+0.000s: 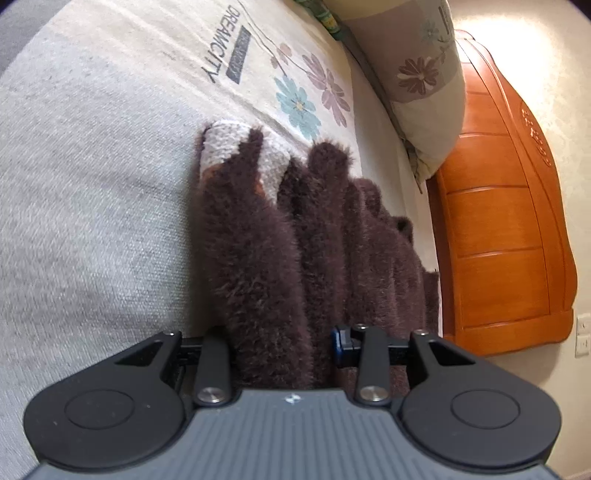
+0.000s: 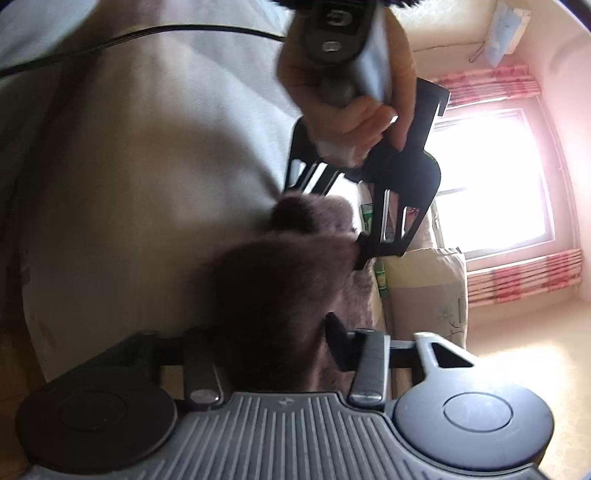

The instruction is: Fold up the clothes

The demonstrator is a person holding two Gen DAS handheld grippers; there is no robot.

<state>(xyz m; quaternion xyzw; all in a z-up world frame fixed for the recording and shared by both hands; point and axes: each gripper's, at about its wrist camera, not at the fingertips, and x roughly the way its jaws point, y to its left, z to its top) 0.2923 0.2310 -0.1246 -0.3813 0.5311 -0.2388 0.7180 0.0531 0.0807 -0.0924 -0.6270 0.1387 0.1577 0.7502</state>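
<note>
A dark brown fuzzy garment (image 1: 258, 240) lies bunched in long folds on the bed, with a pale knitted lining (image 1: 236, 144) showing at its far end. My left gripper (image 1: 280, 343) is shut on the near edge of it, fabric filling the gap between the fingers. In the right wrist view the same garment (image 2: 280, 266) runs up from my right gripper (image 2: 269, 343), which is shut on a thick wad of the fur. Further along, the left gripper (image 2: 364, 247) is seen from outside, pinching the garment's other end, with a hand (image 2: 351, 110) on its handle.
The bed is covered by a beige sheet (image 1: 92, 184) with a flower print. A floral pillow (image 1: 424, 74) leans against the orange wooden headboard (image 1: 498, 221). A black cable (image 2: 147, 31) crosses the sheet. A bright window (image 2: 487, 184) with pink curtains is to the right.
</note>
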